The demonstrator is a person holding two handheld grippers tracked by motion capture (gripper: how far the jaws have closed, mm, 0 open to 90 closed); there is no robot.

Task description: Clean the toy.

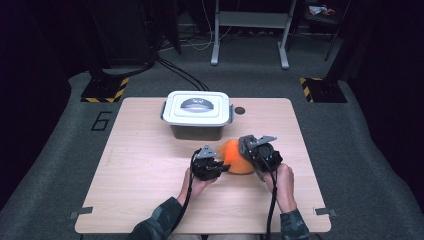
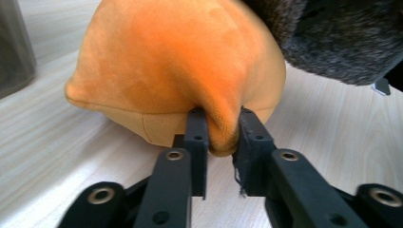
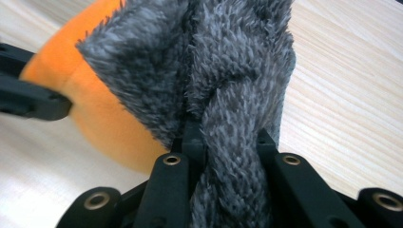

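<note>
Pale wood grain is running under everything I am working on, the table (image 1: 140, 165) stretching out to my left with nothing but bare boards there. Left of centre, my left hand (image 1: 195, 186) is holding the left gripper (image 1: 220, 167) low over the wood, and its jaws are pinching a fold of the orange plush toy (image 1: 235, 156); in the left gripper view I am seeing that soft orange fabric (image 2: 223, 128) bunched tightly between the two black pads, with only the thickness of the fold keeping them apart. The toy is sitting on the table near the middle, on the near side of the white-lidded container (image 1: 197, 114), which is standing closed at the far centre and apart from the toy. To the right, my right hand (image 1: 284, 186) is gripping the right gripper (image 1: 246, 148), which is angling in over the toy's far right side. Its jaws are clamping the grey furry part (image 3: 233, 142) of the toy, a thick twist of fuzzy pile squeezed between them in the right gripper view, with the orange body (image 3: 95, 109) showing just to its left.
</note>
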